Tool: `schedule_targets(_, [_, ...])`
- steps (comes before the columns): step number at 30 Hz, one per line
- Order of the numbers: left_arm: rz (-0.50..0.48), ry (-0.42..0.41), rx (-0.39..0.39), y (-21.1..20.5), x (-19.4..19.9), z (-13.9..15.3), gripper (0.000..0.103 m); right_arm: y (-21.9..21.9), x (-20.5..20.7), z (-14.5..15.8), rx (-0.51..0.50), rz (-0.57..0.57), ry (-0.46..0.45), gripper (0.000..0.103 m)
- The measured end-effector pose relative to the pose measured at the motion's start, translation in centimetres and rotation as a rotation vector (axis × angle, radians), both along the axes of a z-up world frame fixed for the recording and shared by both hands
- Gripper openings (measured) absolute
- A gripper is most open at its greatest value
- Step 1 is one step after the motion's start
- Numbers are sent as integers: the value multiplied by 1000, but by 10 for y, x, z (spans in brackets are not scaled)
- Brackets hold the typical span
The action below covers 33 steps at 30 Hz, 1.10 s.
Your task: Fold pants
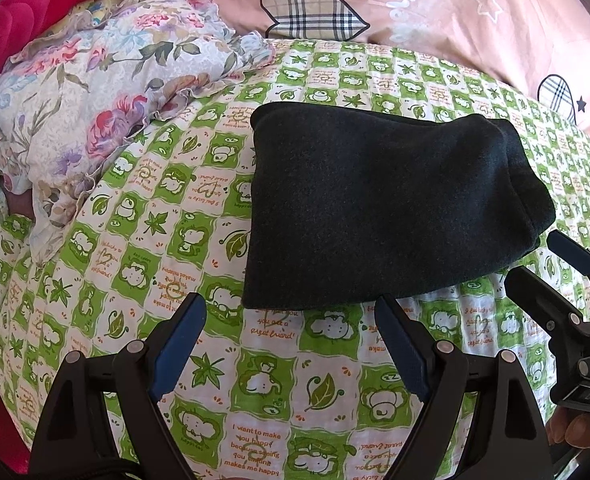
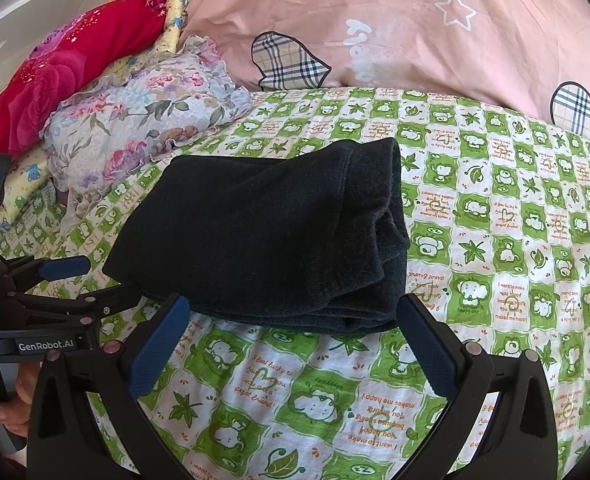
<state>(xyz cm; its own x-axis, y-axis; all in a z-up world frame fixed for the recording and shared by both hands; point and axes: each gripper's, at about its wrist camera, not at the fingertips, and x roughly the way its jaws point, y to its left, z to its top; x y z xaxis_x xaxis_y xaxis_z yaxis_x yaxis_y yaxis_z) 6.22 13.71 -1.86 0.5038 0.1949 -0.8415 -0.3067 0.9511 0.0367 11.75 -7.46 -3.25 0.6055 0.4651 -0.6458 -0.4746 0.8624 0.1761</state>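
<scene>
- Left wrist view: the pants lie folded into a compact dark bundle in the middle right of the frame, on the bed sheet. The bundle's long axis runs roughly left to right, its straight cut-looking edge at the left and its rounded, thicker fold at the right.
- The cloth is a matte, slightly fuzzy knit, near black with a green cast (no pattern on it).
- The left gripper sits at the lower middle with its jaws spread wide and nothing between them; its blue ribbed pads stand just short of the bundle's near edge.
- The right gripper shows at the right edge, just beside the bundle's lower right corner; from this view its opening cannot be told.
- A floral ruffled cloth lies crumpled at the upper left and a pink quilt fills the top.
- Right wrist view: the pants sit at centre, layered fold ends stacked at the right.
- The right gripper is spread wide and empty at the bottom, its tips close to the bundle's near edge.
- The left gripper at the lower left is parted, its lower finger at the bundle's left corner.
- The sheet is a crinkled cotton check of green and white squares.
</scene>
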Motion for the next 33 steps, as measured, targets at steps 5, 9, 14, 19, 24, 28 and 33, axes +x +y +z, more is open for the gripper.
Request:
schedule_targets(5, [-4,0,2,-2,0,1,87,-1,1,0,-2,-1,0,103])
schedule_targets(9, [-7,-2,1,-2,0,1,87,-2,1,1,-2,-3,0,103])
schedule_targets(14, [-10,-4,0,-3,0,1,87,-2,2,1,-1,-1,0,103])
schedule_targets(19, [-14,-4,1,-4,1,0,87,-3,2,0,1,-7,3,103])
schedule_targets(24, [-13,-8,5,-4,1,0,87,-4,2,0,-1,-11,2,103])
schedule_targets(28, [-15,-8,3,-4,1,0,87,-3,2,1,-1,-11,2,103])
schedule_targets(33, [-15,-8,2,-3,1,-1,87,-4,2,1,-1,-8,3,103])
